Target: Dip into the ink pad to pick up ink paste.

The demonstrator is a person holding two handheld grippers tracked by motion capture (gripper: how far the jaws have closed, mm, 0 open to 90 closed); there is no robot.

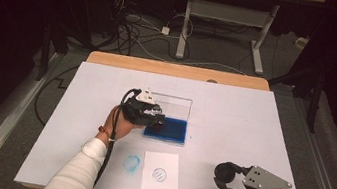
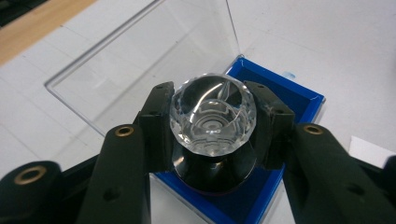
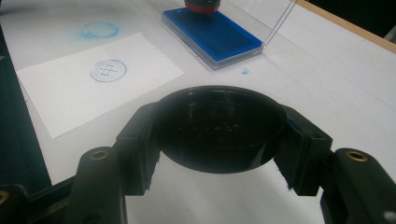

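Looking down from the high view: left claw (image 1: 155, 119) at the blue ink pad (image 1: 167, 129); right claw (image 1: 225, 176) near the worktop (image 1: 234, 114) front edge.
Left gripper view: claw clamped on a crystal-topped stamp (image 2: 212, 116) over the pad.
Right gripper view: claw clamped on a black round cap (image 3: 219, 128); stamped paper (image 3: 100, 79) beyond.

Lighting is uneven in the high view: the white table cover (image 1: 234, 114) is brightly and evenly lit from above, while the floor and room at the far side and both edges fall into near-black. The clear lid (image 2: 154, 51) and faceted crystal knob (image 2: 212, 114) carry soft glare in the left gripper view, and the black cap (image 3: 219, 128) in the right gripper view shows faint reflected spots. All three pictures are slightly soft and grainy, with blurred near foregrounds and weak shadows.
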